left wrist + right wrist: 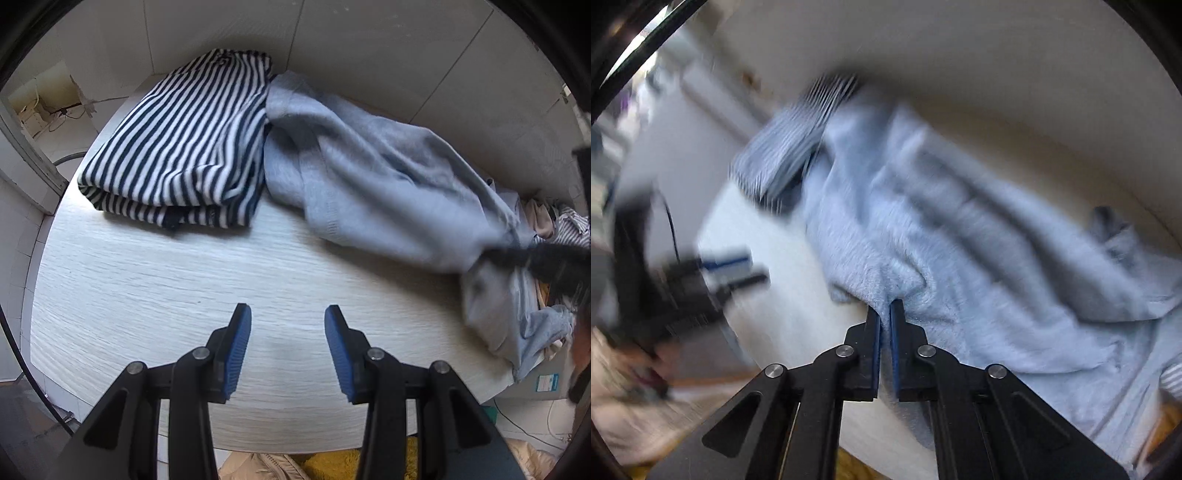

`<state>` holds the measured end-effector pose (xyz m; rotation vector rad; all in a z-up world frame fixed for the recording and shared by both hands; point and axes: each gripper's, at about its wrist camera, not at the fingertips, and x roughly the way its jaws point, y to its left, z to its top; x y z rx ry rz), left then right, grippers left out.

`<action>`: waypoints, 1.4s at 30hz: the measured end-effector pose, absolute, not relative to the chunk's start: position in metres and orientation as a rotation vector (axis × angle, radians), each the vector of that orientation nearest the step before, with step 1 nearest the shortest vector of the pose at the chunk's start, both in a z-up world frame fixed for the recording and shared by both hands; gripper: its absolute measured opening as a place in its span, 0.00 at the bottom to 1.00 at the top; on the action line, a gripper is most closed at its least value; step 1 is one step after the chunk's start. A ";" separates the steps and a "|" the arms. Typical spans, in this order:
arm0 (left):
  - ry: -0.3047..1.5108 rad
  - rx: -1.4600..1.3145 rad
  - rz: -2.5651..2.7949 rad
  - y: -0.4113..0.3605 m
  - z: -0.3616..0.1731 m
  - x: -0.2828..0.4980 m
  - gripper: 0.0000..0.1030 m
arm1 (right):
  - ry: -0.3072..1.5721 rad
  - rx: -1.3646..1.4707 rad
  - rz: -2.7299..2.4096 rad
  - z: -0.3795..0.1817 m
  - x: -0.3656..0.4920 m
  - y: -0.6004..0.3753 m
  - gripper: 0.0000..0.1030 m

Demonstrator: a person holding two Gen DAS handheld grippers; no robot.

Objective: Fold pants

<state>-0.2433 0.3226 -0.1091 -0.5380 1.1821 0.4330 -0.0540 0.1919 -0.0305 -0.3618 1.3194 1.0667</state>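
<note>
we see pale grey-blue fleece pants (388, 177) lying rumpled and unfolded across the tabletop, one edge apparently lifted at right.

Surface: my pale wood-grain table (155, 288).
On it, far left: folded striped garment (184, 147).
Just beside: crumpled light-blue pants (388, 184).

The left wrist camera looked steeply down from above the pale wood-grain table (147, 280), fairly high. The right wrist camera sat closer, low over the crumpled light-blue fleece pants (979, 258). Both views shared these and the folded navy-and-white striped garment (184, 147).
</note>
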 end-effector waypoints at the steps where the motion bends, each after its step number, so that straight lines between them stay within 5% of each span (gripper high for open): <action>1: 1.183 -0.537 0.434 0.319 -0.109 -0.240 0.42 | 1.312 -0.319 1.038 -0.026 -0.035 0.185 0.06; 5: 1.179 -0.523 0.420 0.305 -0.107 -0.221 0.42 | 1.301 -0.303 0.893 -0.041 0.021 0.168 0.06; 10: 1.138 -0.540 0.332 0.285 -0.108 -0.189 0.42 | 1.343 -0.326 0.799 -0.068 0.047 0.165 0.20; 14: 1.063 -0.590 0.257 0.275 -0.110 -0.165 0.51 | 1.319 -0.352 0.826 -0.071 0.041 0.165 0.23; 29: 1.045 -0.504 0.115 0.214 -0.127 -0.076 0.55 | 1.251 -0.301 0.837 -0.030 0.052 0.106 0.35; 31: 1.042 -0.496 0.120 0.214 -0.130 -0.071 0.50 | 1.228 -0.323 0.808 -0.024 0.048 0.088 0.35; 32: 1.034 -0.486 0.131 0.213 -0.129 -0.069 0.29 | 1.223 -0.331 0.796 -0.023 0.046 0.081 0.35; 33: 1.036 -0.470 0.142 0.213 -0.129 -0.068 0.19 | 1.221 -0.344 0.776 -0.025 0.045 0.071 0.35; 35: 1.055 -0.463 0.139 0.214 -0.128 -0.068 0.10 | 1.241 -0.384 0.742 -0.033 0.044 0.054 0.35; 42: 1.145 -0.384 0.244 0.227 -0.101 -0.105 0.07 | 1.295 -0.505 0.652 -0.079 0.052 0.037 0.35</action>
